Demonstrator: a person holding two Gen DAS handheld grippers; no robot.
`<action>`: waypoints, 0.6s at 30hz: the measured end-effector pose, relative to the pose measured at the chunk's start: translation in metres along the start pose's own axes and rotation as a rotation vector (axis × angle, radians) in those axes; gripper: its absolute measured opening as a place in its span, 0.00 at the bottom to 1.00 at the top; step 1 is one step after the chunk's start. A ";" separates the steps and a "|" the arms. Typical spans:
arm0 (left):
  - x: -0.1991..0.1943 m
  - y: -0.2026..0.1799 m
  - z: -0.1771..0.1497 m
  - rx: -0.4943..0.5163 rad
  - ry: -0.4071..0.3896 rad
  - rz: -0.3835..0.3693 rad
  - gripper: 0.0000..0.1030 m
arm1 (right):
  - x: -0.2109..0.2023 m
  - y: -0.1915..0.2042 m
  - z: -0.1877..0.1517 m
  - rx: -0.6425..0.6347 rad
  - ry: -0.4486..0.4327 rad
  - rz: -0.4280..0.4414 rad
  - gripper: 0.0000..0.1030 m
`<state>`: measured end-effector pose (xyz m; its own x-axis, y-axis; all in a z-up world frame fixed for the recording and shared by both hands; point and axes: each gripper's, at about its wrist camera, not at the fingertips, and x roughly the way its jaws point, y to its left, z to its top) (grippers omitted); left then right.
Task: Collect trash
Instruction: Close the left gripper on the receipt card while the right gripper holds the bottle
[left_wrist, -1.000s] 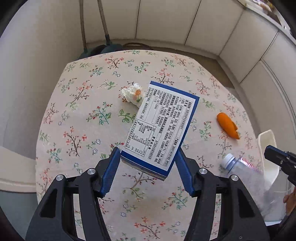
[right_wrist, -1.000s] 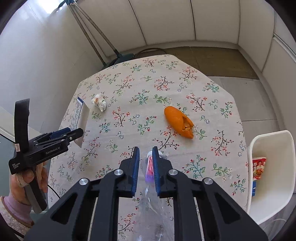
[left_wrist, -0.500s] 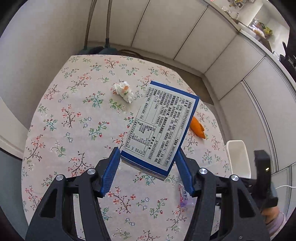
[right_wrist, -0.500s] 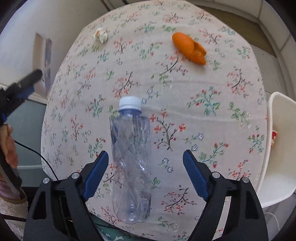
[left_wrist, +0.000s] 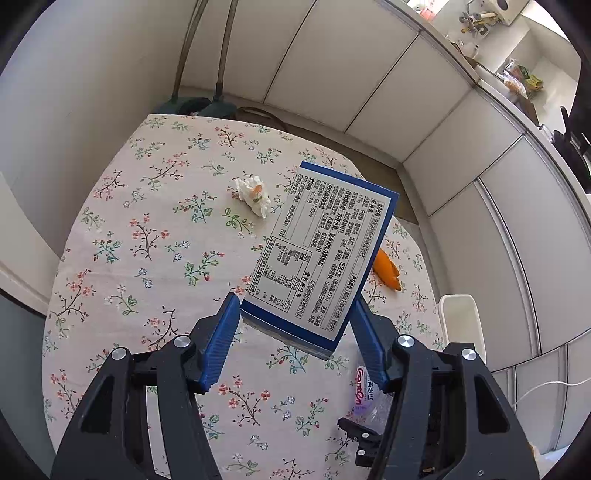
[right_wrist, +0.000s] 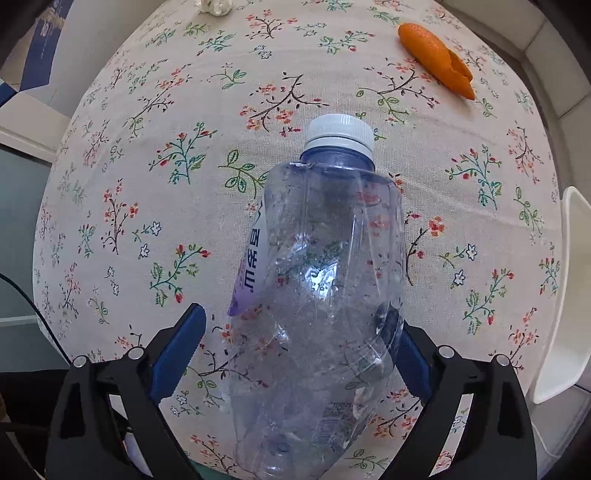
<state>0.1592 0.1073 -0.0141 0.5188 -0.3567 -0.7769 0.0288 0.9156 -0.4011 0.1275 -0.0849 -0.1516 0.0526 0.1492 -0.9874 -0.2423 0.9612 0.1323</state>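
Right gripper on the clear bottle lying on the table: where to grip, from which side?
Grip the plastic bottle across its lower body, coming straight down. It lies on its side on the tablecloth, cap pointing away, and the right gripper already straddles that crumpled section. Its jaws have just been opening; the left pad looks clear of the wall.

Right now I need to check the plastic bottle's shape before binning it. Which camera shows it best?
The right wrist view: the plastic bottle fills the frame, crumpled, capped, lying between open jaws. The left wrist view shows only a bit of its label behind a gripper finger.
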 end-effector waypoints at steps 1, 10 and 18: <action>-0.001 0.001 0.000 -0.001 -0.002 -0.001 0.56 | -0.002 0.002 0.001 -0.005 -0.014 -0.029 0.71; -0.003 0.003 0.001 -0.018 -0.012 0.003 0.56 | -0.023 -0.005 0.012 0.037 -0.061 0.034 0.22; 0.000 -0.001 0.001 -0.018 -0.014 0.002 0.56 | -0.039 -0.027 0.008 0.035 -0.097 0.035 0.19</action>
<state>0.1605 0.1061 -0.0131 0.5304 -0.3518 -0.7713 0.0119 0.9128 -0.4082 0.1392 -0.1144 -0.1160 0.1391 0.2029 -0.9693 -0.2118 0.9622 0.1711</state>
